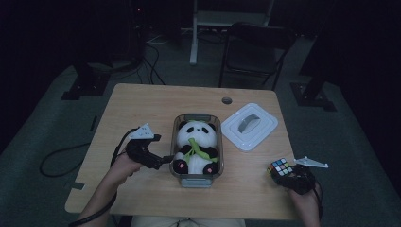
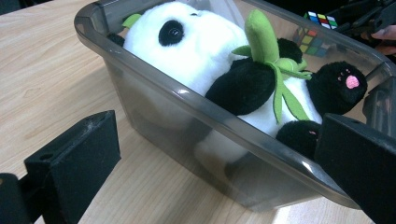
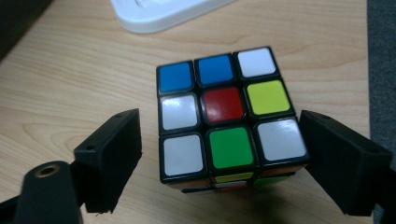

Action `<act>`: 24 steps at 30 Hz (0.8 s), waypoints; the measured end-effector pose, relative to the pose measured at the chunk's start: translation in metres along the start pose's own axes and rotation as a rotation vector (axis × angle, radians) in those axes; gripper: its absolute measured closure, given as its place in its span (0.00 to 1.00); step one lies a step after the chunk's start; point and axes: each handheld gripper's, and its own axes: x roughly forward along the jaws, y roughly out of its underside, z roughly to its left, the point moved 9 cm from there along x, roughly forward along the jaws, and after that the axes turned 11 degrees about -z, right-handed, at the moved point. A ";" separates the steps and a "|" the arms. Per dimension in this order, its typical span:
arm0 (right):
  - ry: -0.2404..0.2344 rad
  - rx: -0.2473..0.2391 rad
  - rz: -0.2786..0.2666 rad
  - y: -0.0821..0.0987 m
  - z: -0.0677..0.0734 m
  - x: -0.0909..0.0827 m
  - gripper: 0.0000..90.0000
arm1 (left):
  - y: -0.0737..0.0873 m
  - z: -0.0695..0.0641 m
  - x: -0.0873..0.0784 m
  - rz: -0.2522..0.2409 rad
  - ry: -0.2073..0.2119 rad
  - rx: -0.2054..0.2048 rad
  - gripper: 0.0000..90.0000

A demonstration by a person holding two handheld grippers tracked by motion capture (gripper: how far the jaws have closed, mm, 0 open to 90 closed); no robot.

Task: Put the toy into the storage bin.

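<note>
Wooden table [image 3: 70, 84] bears a scrambled cube [image 3: 229, 121], red-centred top face.

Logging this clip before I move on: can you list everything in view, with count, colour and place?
Table: one, light wood, centre of the high view.
Bin: one, clear grey plastic, mid-table, open-topped.
Panda plush: one, black and white with green bamboo, lying inside the bin.
Lid: one, white, on the table right of the bin.
Puzzle cube: one, multicoloured, near the table's right front edge.
Chair: one, dark, on the floor beyond the table.
Left gripper: one, black, jaws open beside the bin's left wall.
Right gripper: one, black, jaws open on either side of the puzzle cube, left jaw clear of it.
</note>
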 end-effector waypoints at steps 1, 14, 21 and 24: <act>0.002 0.004 0.009 0.002 -0.001 0.002 0.23 | 0.001 0.000 0.000 0.002 0.000 -0.001 0.01; 0.000 -0.005 0.017 -0.005 -0.004 0.002 0.37 | 0.002 0.003 0.001 0.010 -0.008 -0.002 0.01; -0.058 -0.040 0.003 -0.021 0.014 0.001 0.37 | 0.002 0.002 0.001 0.013 -0.007 -0.001 0.01; -0.094 -0.066 -0.016 -0.034 0.027 -0.001 0.37 | 0.002 0.002 0.001 0.015 -0.004 0.001 0.01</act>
